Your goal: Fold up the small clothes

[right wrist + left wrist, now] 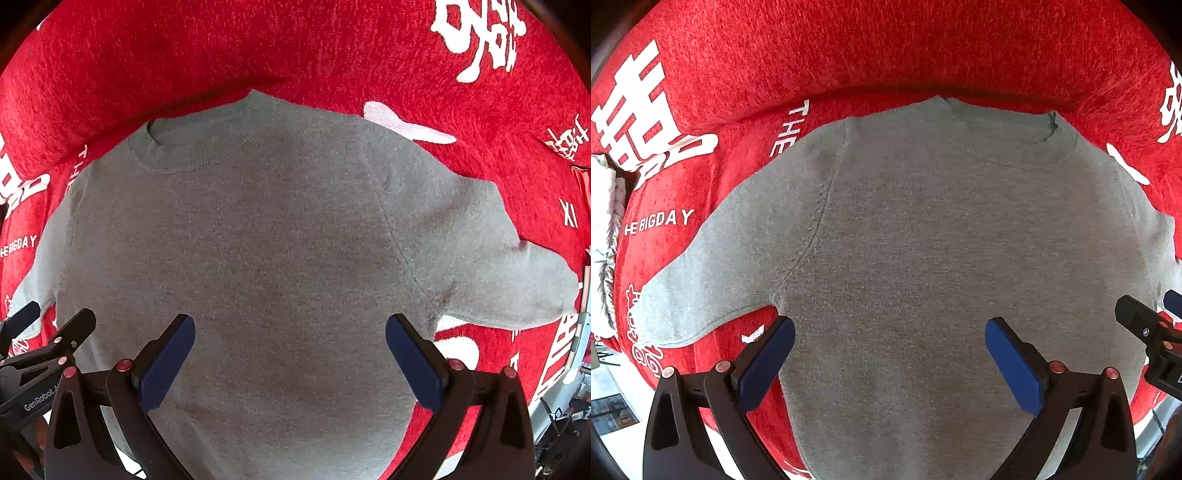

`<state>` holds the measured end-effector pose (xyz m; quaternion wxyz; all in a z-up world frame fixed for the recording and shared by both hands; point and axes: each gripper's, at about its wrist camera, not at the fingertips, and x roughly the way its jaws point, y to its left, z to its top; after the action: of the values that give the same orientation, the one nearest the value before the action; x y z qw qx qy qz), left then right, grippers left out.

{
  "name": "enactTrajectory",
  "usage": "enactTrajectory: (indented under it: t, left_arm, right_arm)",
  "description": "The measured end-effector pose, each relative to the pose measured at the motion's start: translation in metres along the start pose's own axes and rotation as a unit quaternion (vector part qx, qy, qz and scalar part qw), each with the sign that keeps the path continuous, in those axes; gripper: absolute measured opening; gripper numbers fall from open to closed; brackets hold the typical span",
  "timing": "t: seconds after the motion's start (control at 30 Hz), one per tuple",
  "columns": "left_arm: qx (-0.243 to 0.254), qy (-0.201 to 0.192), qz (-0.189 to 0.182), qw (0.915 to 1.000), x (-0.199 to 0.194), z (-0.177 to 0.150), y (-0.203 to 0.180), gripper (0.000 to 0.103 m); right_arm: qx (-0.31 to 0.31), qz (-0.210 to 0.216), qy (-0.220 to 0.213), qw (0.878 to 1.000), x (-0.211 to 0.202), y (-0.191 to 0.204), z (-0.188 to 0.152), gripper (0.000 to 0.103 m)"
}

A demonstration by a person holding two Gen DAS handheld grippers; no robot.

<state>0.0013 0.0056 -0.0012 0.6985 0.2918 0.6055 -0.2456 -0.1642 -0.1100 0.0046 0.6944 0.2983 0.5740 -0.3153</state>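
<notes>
The grey shirt (923,240) lies flat on the red cloth (886,48), collar far. Both grippers, left (890,365) and right (290,360), hover fully open and empty. Grabbing the cloth too could drag everything askew.

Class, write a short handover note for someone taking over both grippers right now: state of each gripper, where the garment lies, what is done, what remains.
Left gripper: open, empty, above the lower left of the grey sweatshirt.
Right gripper: open, empty, above the lower right part.
Sweatshirt: spread flat on the red cloth with white lettering, collar on the far side, both sleeves out to the sides.
Done: garment laid out; no fold visible.
Left: probably fold in the sleeves, then fold the body.
</notes>
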Motion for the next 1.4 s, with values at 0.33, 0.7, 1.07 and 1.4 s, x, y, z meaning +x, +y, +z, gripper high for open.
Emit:
enactTrajectory:
  t: [0.33,0.7,1.07,1.4]
  left_arm:
    - [-0.003,0.004,-0.009,0.9999,0.004,0.002,-0.001,0.103]
    - [-0.003,0.003,-0.011,0.9999,0.006,0.002,0.001,0.103]
    - [-0.003,-0.01,-0.006,0.9999,0.007,0.001,0.004,0.103]
    - [-0.005,-0.019,-0.003,0.9998,0.008,0.002,0.008,0.103]
  right_arm:
    - [-0.004,-0.005,0.003,1.0,0.002,0.004,0.004,0.103]
    - [-0.015,-0.016,0.006,1.0,0.006,0.01,0.005,0.103]
    - [-0.022,-0.02,0.007,1.0,0.009,0.014,0.006,0.103]
    - [-0.023,-0.02,0.008,1.0,0.01,0.012,0.007,0.103]
